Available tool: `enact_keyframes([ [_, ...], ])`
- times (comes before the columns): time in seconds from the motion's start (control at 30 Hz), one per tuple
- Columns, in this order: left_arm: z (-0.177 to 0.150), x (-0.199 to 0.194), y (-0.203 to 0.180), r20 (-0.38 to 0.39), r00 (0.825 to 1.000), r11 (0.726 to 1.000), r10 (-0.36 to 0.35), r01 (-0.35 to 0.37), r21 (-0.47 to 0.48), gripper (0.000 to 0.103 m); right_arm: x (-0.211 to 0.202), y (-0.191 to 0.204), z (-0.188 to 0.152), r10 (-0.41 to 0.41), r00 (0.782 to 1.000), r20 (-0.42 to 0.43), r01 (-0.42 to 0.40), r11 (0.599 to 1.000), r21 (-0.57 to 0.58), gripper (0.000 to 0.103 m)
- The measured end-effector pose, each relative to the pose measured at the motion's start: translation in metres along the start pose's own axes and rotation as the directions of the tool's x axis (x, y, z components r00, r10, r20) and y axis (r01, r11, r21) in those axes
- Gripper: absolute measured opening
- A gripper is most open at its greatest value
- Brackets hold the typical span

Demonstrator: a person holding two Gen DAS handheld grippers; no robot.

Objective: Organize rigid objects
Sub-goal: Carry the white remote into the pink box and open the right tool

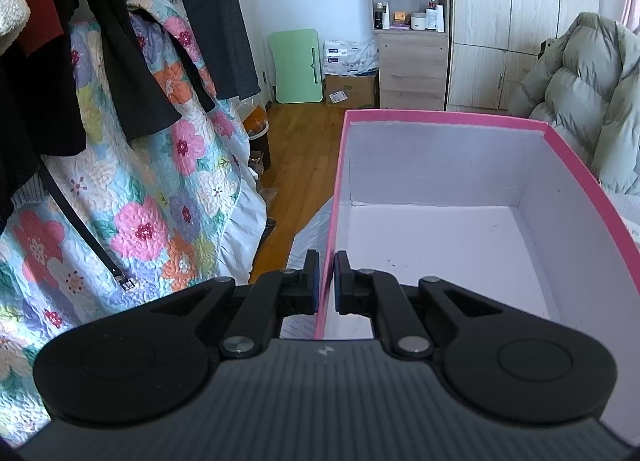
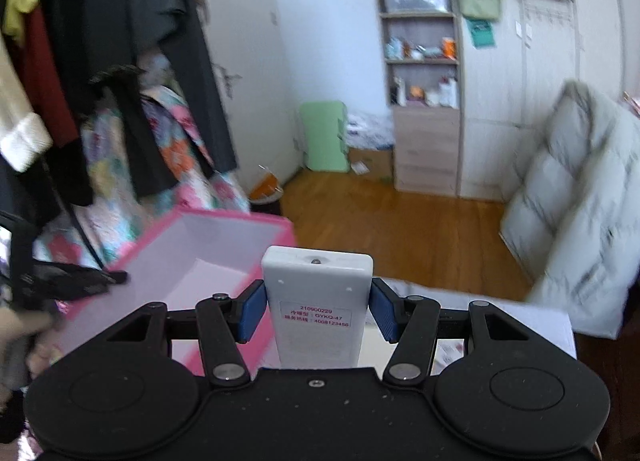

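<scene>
White rectangular plastic remote control [image 2: 318, 309], label side up, sits clamped between the blue pads of the right claw [image 2: 318, 311], up and to the right of the pink cardboard box with a white inside [image 2: 224, 257]. The left claw [image 1: 327, 281] pinches the box's near left wall, steadying it. To finish well, I would carry the remote left over the open box, lower it near the floor of the box, then release. Only the left view shows the box's bare interior; only the right view shows the remote.
</scene>
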State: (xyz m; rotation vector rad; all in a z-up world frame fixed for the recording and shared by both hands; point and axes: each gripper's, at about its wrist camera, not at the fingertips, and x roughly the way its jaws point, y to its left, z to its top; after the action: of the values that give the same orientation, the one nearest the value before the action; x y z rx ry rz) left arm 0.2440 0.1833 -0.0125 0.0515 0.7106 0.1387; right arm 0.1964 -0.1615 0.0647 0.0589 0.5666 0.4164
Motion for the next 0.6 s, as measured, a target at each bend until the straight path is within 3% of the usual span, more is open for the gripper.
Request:
enact_keyframes([
  [0.13,0.0,-0.001,-0.004,0.001,1.0,1.0,0.011,-0.011,0.017,0.006,0.002,0.021,0.023,0.097,0.995,0.026,-0.096,0.995,-0.037,0.061],
  [0.33,-0.001,-0.001,-0.006,0.003,1.0,0.999,0.03,-0.03,0.044,0.007,0.034,0.053,0.048,0.247,0.969,-0.02,-0.248,0.967,-0.06,0.061],
  [0.6,-0.001,-0.002,-0.02,0.006,0.996,0.987,0.084,-0.084,0.136,0.009,0.121,0.093,0.057,0.315,0.936,-0.159,-0.325,0.945,-0.038,0.061],
])
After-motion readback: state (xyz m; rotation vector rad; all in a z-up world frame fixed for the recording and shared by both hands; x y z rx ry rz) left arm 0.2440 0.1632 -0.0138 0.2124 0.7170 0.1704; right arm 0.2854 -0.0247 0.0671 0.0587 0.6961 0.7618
